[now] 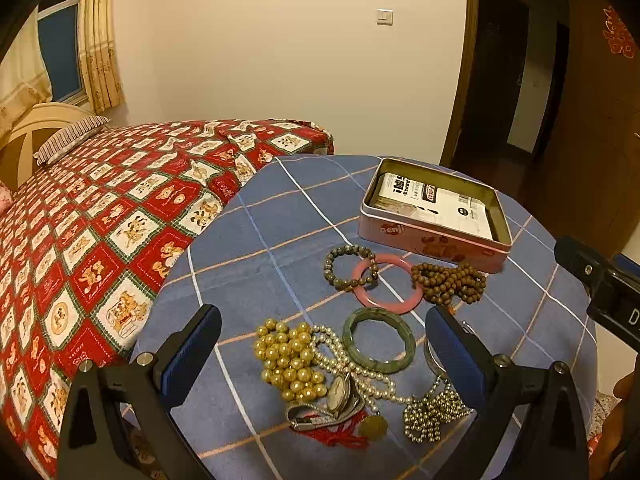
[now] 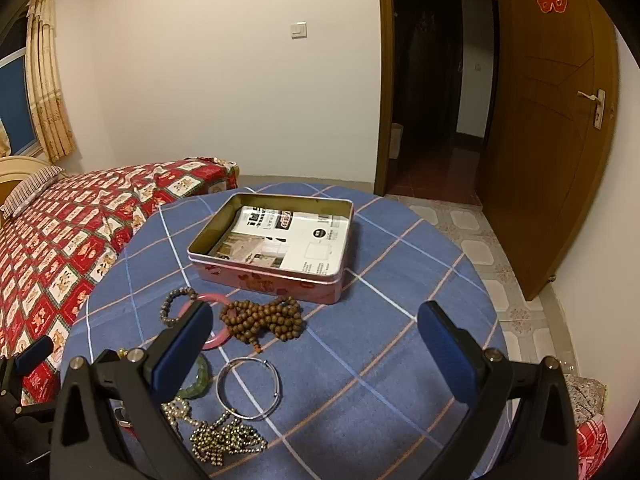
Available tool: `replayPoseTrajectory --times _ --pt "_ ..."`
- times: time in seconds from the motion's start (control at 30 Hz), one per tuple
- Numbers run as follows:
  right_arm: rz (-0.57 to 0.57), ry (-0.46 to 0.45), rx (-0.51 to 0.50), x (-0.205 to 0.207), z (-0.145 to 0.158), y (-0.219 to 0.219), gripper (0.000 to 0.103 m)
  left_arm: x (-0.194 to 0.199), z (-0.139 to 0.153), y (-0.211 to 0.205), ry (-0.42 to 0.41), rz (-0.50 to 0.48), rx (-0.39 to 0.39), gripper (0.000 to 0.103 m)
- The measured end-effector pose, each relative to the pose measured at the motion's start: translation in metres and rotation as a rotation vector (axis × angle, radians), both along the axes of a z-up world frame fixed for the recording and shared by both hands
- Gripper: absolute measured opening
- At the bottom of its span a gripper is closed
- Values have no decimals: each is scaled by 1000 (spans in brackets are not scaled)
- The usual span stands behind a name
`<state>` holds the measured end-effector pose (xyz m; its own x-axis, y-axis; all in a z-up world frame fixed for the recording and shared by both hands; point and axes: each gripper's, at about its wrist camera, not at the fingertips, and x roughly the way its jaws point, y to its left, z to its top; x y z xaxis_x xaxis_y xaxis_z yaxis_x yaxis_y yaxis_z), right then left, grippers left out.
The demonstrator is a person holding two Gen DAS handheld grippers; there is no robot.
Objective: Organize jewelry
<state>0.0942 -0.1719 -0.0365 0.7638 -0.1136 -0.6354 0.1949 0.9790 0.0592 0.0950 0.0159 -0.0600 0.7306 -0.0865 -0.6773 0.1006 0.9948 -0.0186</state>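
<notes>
Jewelry lies on a blue checked tablecloth [image 1: 280, 240]. An open pink tin [image 1: 432, 240] [image 2: 272, 276] with a printed paper inside stands at the far side. In front of it lie a grey bead bracelet [image 1: 340, 276], a pink bangle [image 1: 404, 304], brown wooden beads [image 1: 448, 282] [image 2: 264, 318], a green jade bangle [image 1: 380, 364], gold pearls [image 1: 288, 360], a white pearl string [image 1: 360, 372], a watch [image 1: 340, 394], a metal bead chain [image 1: 432, 412] [image 2: 224, 440] and a silver bangle [image 2: 248, 388]. My left gripper [image 1: 324, 344] hovers open over the pile. My right gripper [image 2: 316, 336] hovers open, empty, right of it.
A bed with a red patterned cover [image 1: 100, 220] touches the table's left edge. An open wooden door [image 2: 552, 140] and a dark hallway lie beyond on the right. The right gripper's body [image 1: 600, 284] shows at the right edge of the left wrist view.
</notes>
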Motion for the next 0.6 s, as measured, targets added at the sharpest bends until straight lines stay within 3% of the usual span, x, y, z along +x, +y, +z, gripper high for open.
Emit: replayPoseTrajectory --times 0.6 --pt "4 51 7 21 -12 -4 103 20 -11 4 35 9 0 102"
